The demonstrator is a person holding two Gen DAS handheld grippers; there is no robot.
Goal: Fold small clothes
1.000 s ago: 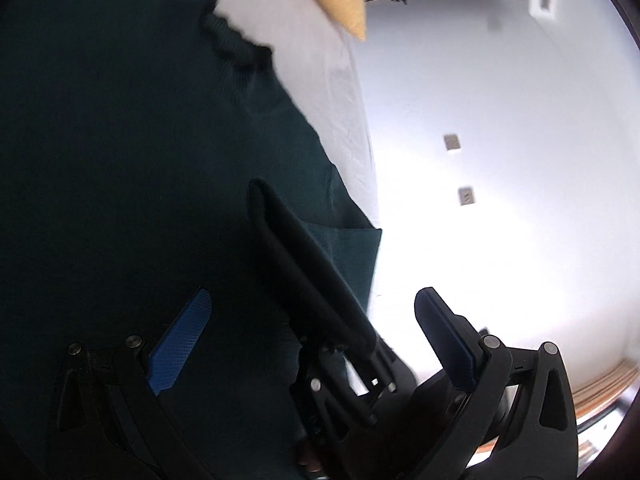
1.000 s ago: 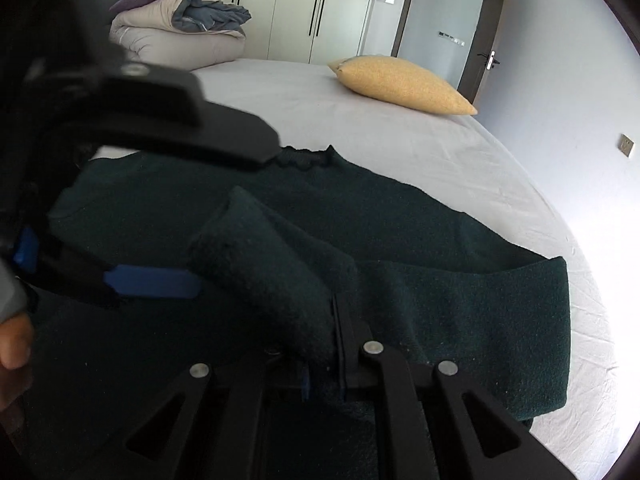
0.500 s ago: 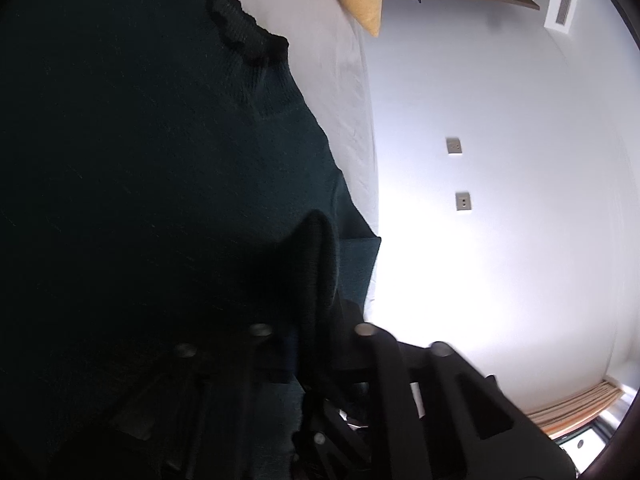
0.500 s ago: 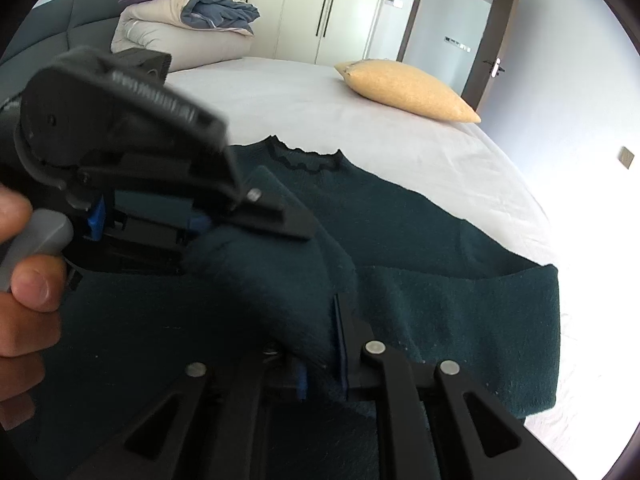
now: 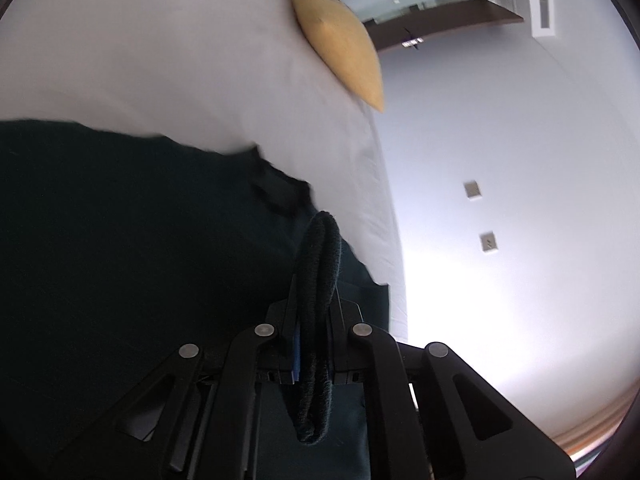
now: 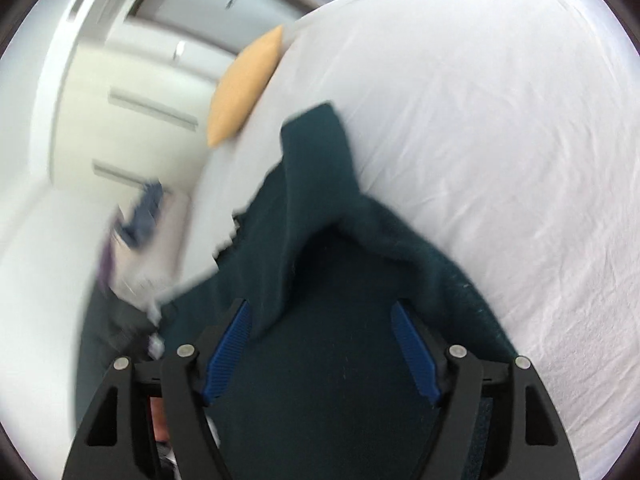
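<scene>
A dark green knit sweater lies on a white bed. My left gripper is shut on a doubled fold of the sweater's edge, which sticks out between the fingers. In the right wrist view the sweater is lifted into a peaked fold on the bed sheet. My right gripper is open, its blue pads apart over the dark fabric, holding nothing.
A yellow pillow lies at the far side of the bed, also blurred in the right wrist view. A pile of folded bedding sits at the left. A white wall with two switch plates is to the right.
My left gripper closed on the sweater's fold. My right gripper, earlier shut on that fold, has let go, opened and swung to a different angle. The view is blurred with motion.
</scene>
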